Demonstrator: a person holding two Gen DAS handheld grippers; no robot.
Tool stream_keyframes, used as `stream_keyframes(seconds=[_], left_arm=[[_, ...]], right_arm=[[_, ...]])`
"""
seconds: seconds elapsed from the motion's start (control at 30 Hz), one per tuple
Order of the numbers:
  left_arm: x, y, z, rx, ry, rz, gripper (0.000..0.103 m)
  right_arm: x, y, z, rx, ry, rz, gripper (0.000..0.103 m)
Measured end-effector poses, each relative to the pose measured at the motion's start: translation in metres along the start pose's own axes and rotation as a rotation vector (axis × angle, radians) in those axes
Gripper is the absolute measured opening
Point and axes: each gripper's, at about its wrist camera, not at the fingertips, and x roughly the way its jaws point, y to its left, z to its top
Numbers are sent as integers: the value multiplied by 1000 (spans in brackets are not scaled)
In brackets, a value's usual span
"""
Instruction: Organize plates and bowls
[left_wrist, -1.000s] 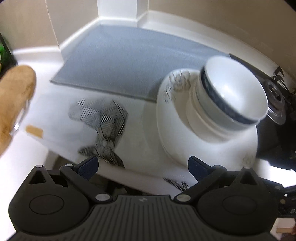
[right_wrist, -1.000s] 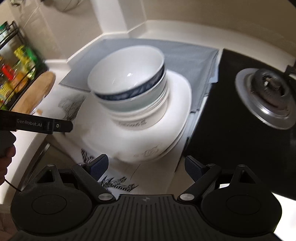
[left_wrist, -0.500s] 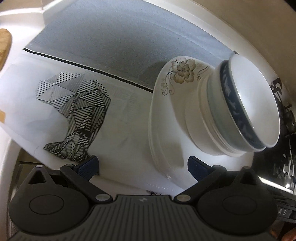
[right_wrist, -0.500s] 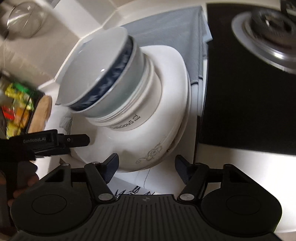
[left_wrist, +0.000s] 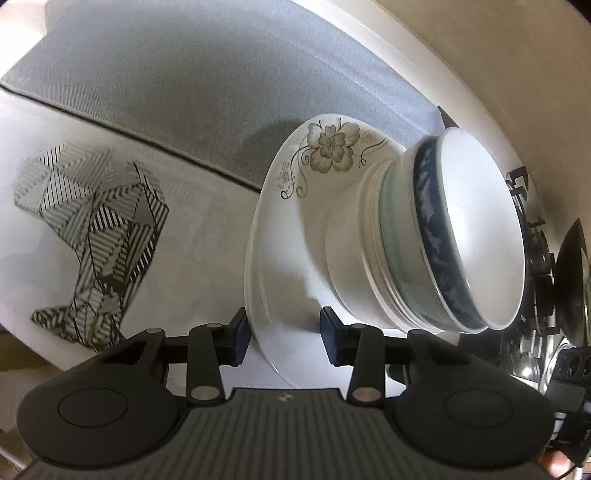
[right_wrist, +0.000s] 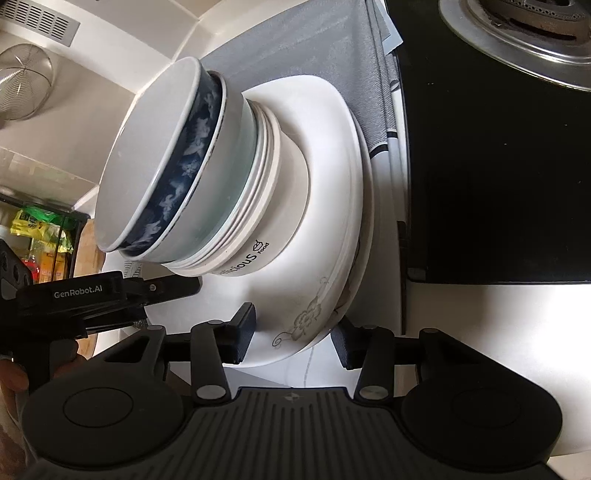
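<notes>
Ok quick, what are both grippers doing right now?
Left gripper: jaws have just been closing, now gripping the plates by the rim.
Right gripper: same, gripping their opposite rim.

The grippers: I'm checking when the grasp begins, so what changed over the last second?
Both came down to the plates' rim and their jaws have just been closing around it: the left gripper on one side, the right gripper on the opposite side. Whether the pads press yet is unclear. The bowls stay stacked on the plates; mat unchanged.
</notes>
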Motion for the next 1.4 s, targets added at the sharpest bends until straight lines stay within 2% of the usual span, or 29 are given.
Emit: stream_keyframes(seconds=[0.37, 0.43, 0.7, 0.73, 0.77, 0.8, 0.87, 0.93, 0.97, 1.07, 1.2, 1.27, 1.37, 1.4], left_arm=[[7, -2, 38, 7, -33, 8, 46], [10, -4, 45, 9, -38, 10, 46], [22, -19, 68, 34, -56, 1, 47], [21, -22, 68, 43, -69, 14, 50], [20, -25, 67, 58, -89, 34, 66], [16, -29, 63, 77, -109, 62, 88], [4, -37, 62, 110, -154, 98, 103], [-13, -38, 53, 140, -189, 140, 103], [-21, -40, 48, 149, -195, 167, 103], [-56, -41, 28, 216, -245, 272, 103], [-100, -78, -18, 398, -385, 435, 103], [-114, -94, -28, 414, -430, 448, 103], [-132, -111, -43, 395, -480, 446, 103], [-125, -118, -41, 384, -487, 457, 103]], right_arm=[[14, 14, 23, 9, -41, -20, 47], [18, 17, 29, 11, -60, -44, 47], [28, 16, 53, 40, -105, -62, 47], [28, 16, 54, 41, -105, -64, 47], [28, 17, 52, 45, -102, -66, 48], [27, 19, 50, 42, -100, -70, 50], [23, 26, 43, -3, -107, -91, 52], [15, 36, 33, -44, -115, -121, 74], [9, 41, 27, -63, -119, -136, 76], [-16, 57, 2, -140, -159, -194, 79], [-56, 85, -32, -297, -290, -241, 87], [-73, 97, -41, -359, -363, -249, 90], [-96, 101, -50, -379, -475, -263, 91], [-103, 101, -55, -378, -515, -265, 92]])
